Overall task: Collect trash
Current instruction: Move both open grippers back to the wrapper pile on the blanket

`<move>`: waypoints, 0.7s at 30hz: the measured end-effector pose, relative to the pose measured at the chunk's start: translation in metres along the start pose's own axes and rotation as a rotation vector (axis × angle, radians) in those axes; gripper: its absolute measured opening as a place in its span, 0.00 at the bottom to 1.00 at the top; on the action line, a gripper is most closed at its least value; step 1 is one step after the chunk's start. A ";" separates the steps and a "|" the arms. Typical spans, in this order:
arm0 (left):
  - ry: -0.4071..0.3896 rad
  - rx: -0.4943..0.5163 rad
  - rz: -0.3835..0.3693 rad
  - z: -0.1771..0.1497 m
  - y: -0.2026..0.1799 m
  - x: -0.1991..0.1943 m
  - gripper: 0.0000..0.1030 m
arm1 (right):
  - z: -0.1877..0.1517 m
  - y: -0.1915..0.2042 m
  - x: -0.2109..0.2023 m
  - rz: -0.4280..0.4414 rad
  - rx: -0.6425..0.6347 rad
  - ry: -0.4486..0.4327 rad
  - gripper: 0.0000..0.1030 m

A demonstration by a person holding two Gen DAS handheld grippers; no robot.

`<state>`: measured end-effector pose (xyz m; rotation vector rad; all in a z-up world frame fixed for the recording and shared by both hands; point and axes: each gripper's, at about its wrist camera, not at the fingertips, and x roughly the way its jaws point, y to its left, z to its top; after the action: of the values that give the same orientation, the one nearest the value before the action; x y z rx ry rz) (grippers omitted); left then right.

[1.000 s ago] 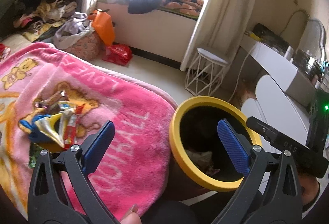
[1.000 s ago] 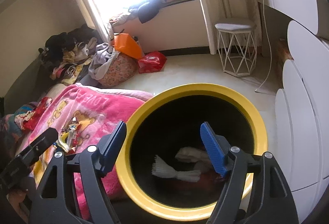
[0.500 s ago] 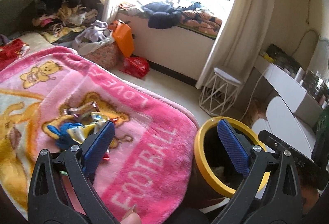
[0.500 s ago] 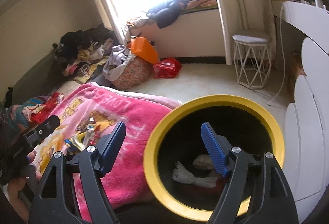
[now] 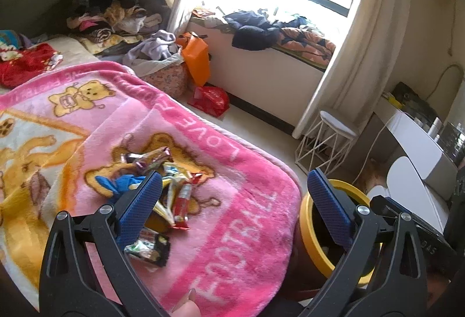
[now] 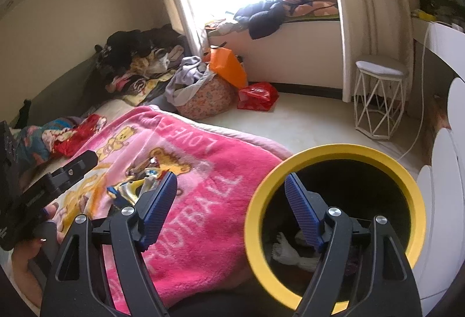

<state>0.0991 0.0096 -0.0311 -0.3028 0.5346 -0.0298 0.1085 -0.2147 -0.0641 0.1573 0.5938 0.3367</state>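
Two tools gaping empty, left tool, right tool, crinkly foil wrappers on fuzzy pink blanket, round yellow-rimmed bin

A pink blanket printed with bears covers the bed. Beyond it on the floor stand a floral basket of clothes, an orange bag and a red bag. A white wire stool stands right of the red bag, beside the curtain.
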 end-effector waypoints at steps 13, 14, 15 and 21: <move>0.017 -0.077 0.069 0.001 0.050 0.002 0.89 | -0.002 0.050 0.036 0.068 -0.102 0.055 0.72; 0.025 -0.090 0.077 0.000 0.056 0.003 0.89 | -0.003 0.054 0.041 0.077 -0.111 0.065 0.72; 0.032 -0.101 0.083 0.000 0.062 0.004 0.89 | -0.004 0.058 0.044 0.082 -0.115 0.069 0.72; 0.080 -0.146 0.113 -0.005 0.089 0.007 0.69 | -0.011 0.079 0.071 0.116 -0.150 0.112 0.72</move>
<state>0.0979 0.0927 -0.0644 -0.4143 0.6336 0.1075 0.1363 -0.1147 -0.0912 0.0290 0.6691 0.5032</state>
